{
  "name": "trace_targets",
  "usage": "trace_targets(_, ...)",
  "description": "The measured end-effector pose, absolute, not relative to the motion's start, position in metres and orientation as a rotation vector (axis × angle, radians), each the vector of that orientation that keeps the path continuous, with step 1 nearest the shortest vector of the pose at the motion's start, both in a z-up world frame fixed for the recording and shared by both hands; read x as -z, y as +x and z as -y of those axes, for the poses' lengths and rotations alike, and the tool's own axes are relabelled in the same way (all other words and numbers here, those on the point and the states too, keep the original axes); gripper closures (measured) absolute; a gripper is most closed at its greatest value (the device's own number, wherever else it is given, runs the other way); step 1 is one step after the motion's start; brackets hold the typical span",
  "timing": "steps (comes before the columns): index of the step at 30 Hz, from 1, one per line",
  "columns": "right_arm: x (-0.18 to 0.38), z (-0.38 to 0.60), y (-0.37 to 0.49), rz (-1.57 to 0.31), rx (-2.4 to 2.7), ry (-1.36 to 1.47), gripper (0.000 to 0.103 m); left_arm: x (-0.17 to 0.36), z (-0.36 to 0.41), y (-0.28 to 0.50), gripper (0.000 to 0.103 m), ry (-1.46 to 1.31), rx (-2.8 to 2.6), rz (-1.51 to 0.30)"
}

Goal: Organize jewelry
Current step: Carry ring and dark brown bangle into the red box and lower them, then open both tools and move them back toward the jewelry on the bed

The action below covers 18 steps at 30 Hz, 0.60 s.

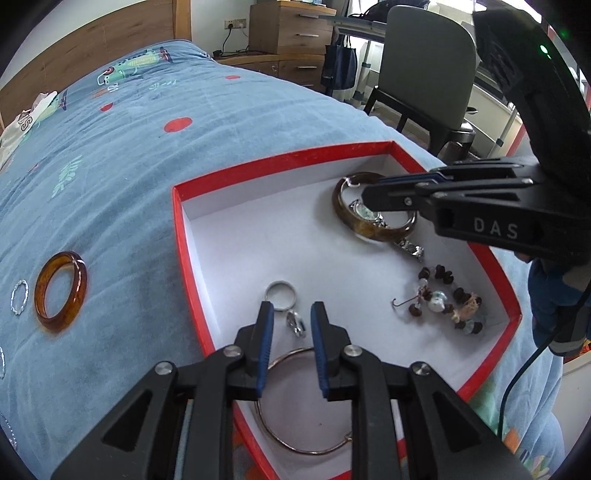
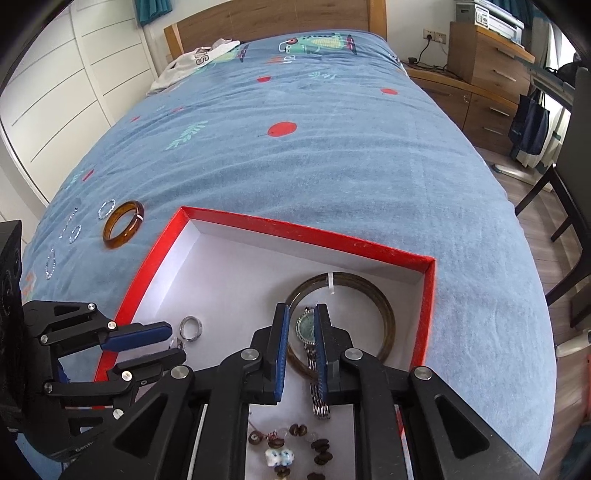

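Observation:
A red box (image 1: pixel 280 162) with a white inside lies on the bed, and shows in the right wrist view (image 2: pixel 295 229). In it lie a dark bangle (image 1: pixel 364 229) (image 2: pixel 384 306), a watch (image 2: pixel 306 328), a silver ring (image 1: pixel 280 294) (image 2: pixel 191 328), a small clasp (image 1: pixel 296 325), a thin wire hoop (image 1: pixel 295 443) and a bead bracelet (image 1: pixel 448 301) (image 2: pixel 295 443). My left gripper (image 1: pixel 292 308) is open and empty over the ring and clasp. My right gripper (image 2: pixel 302 312) is open and empty above the watch and bangle. An amber bangle (image 1: pixel 61 291) (image 2: pixel 123 224) lies on the blanket left of the box.
Several small sparkly rings (image 2: pixel 106 208) lie on the blue blanket (image 2: pixel 332 155) beside the amber bangle. A white garment (image 2: pixel 199 59) lies near the headboard. A grey chair (image 1: pixel 424 74) and wooden drawers (image 1: pixel 291 29) stand beyond the bed's right side.

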State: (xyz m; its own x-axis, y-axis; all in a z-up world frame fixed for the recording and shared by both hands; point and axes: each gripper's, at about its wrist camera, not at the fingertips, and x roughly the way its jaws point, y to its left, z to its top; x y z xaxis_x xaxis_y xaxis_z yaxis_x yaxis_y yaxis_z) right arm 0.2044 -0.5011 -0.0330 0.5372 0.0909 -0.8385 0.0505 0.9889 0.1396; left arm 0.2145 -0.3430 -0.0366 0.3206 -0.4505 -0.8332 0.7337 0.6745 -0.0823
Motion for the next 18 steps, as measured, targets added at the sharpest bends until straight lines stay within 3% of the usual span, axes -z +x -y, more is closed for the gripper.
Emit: trace_targets(18,-0.025,0.452,0.118,-0.965,0.029,0.056,0.086,-0.012,0.281,0.174,0.077,0.292,0.761,-0.913)
